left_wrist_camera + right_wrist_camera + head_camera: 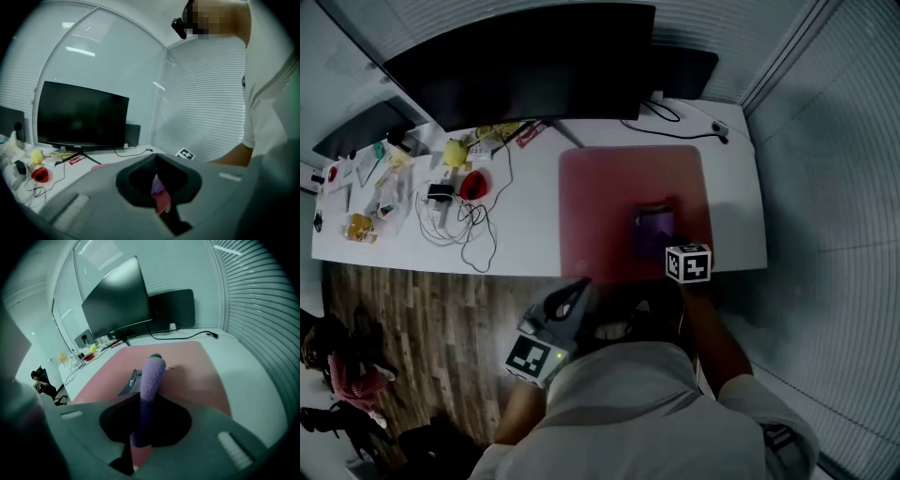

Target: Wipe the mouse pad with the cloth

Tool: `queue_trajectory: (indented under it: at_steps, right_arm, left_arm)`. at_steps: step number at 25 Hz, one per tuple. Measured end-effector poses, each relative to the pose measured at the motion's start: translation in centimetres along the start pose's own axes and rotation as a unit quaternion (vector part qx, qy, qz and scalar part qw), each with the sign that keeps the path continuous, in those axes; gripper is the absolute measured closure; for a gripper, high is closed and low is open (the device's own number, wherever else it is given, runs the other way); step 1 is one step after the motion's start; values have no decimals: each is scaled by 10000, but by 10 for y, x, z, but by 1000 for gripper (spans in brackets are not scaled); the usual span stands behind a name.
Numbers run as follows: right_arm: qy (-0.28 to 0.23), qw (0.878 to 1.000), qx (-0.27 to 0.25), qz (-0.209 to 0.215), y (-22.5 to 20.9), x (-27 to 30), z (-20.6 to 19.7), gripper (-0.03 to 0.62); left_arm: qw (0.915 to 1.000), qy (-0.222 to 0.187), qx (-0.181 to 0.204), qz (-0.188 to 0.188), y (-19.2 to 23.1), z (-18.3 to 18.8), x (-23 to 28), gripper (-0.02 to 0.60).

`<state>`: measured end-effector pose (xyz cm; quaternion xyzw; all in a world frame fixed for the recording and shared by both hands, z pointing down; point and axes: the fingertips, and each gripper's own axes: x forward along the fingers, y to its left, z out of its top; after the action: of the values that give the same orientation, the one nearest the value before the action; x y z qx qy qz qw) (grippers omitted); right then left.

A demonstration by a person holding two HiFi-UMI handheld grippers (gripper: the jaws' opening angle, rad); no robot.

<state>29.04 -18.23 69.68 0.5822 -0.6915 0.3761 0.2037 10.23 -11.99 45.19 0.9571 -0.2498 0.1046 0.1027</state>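
White desk (534, 239): our right gripper (146, 397) pinches the folded purple cloth (153, 373) down onto the pink rectangular mouse pad (609, 183) near the front right corner, ready to wipe. Our left gripper (161, 190), jaws together and empty, hangs off the front edge.

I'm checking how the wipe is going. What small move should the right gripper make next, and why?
Probably drag the cloth across the mouse pad toward the monitor. The right gripper is shut on the cloth, which lies on the pad's near part, with bare pad ahead.
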Motion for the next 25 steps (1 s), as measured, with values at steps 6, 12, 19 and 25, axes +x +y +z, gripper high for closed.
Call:
queue_trajectory:
  at_steps: [6, 12, 19, 25]
  right_arm:
    - [-103, 9979, 352, -540, -113, -47, -15, 548]
    - [-191, 9896, 826, -1163, -191, -89, -33, 548]
    - [-1022, 9821, 1358, -813, -170, -124, -7, 546]
    - [-1253, 9875, 897, 338, -34, -111, 38, 546]
  left_arm:
    - [9998, -7, 62, -193, -52, 3, 58, 578]
    - [9989, 151, 120, -418, -85, 6, 77, 578]
    - [9988, 163, 108, -440, -79, 5, 61, 578]
    - [9995, -11, 98, -300, -44, 10, 12, 578]
